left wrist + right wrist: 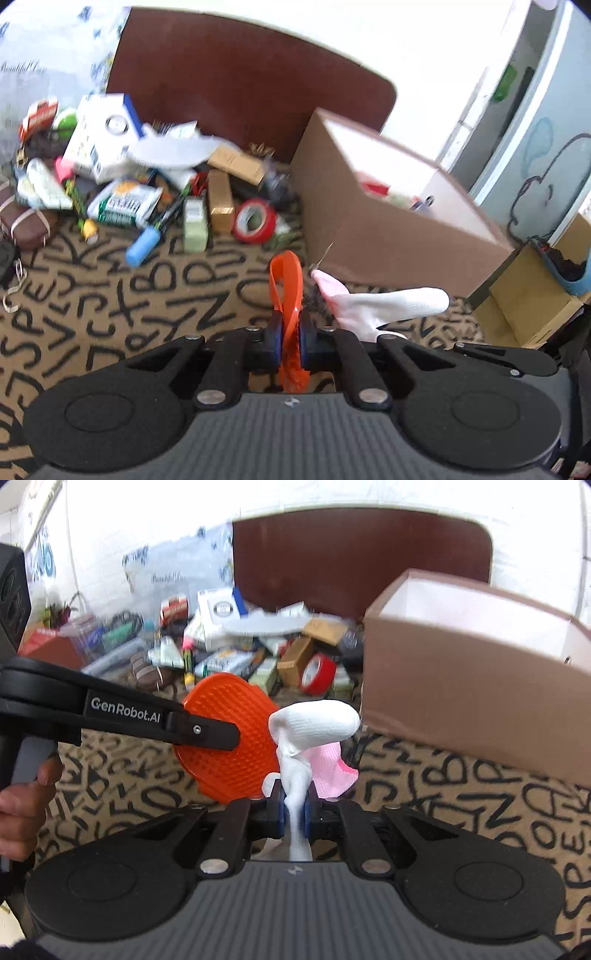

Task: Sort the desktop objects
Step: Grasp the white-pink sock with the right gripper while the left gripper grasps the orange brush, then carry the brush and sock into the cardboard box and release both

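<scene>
Here the left tongs (290, 334) are clamping tight on a flat orange plastic brush with a nubbed face (286, 291), which is sticking up edge-on between the blue pads above the tabletop covered in a tan cloth printed with black letters (110, 302). The right tongs (294, 808) are pinching a white and pink fabric sock (314, 727), its bunched middle squeezed between the pads while the toe end is flopping over toward the tall brown cardboard box (472, 686). In the right wrist view the orange brush is hanging just beside the sock, and both are sitting in the air near the box's lower left corner. Farther back, a heap of small boxes, packets and markers is lying against a dark brown chair back (229, 85), with a red roll of tape (255, 221) resting at the heap's near edge.
</scene>
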Demonstrator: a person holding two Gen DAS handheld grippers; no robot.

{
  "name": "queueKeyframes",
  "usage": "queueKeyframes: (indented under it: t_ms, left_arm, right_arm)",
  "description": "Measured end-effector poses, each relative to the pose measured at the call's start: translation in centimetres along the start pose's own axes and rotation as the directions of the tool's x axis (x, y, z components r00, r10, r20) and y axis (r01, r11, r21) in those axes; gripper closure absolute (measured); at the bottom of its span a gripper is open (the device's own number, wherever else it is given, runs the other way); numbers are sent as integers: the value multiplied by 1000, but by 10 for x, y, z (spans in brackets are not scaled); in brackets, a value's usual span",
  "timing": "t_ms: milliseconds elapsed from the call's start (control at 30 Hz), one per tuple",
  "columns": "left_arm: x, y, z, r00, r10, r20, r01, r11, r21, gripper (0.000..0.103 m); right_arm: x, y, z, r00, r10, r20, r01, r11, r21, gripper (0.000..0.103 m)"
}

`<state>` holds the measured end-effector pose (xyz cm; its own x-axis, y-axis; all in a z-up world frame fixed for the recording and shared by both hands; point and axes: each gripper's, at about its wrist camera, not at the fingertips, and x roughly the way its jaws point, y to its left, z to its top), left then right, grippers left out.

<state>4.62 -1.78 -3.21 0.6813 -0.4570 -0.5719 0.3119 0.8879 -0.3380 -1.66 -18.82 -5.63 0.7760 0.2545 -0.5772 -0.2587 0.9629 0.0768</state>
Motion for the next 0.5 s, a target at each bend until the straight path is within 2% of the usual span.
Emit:
queueKeyframes:
  t_ms: [200, 500]
  left_arm:
    - [-14, -24, 21, 997, -46, 56, 42, 997, 62, 99]
    - [-19, -62, 68, 981, -121, 149, 102, 986, 129, 99]
  right_arm:
    - [-31, -9, 23, 995, -8, 100, 8, 1000, -7, 96]
    - [-69, -45, 55, 969, -108, 222, 114, 993, -13, 96]
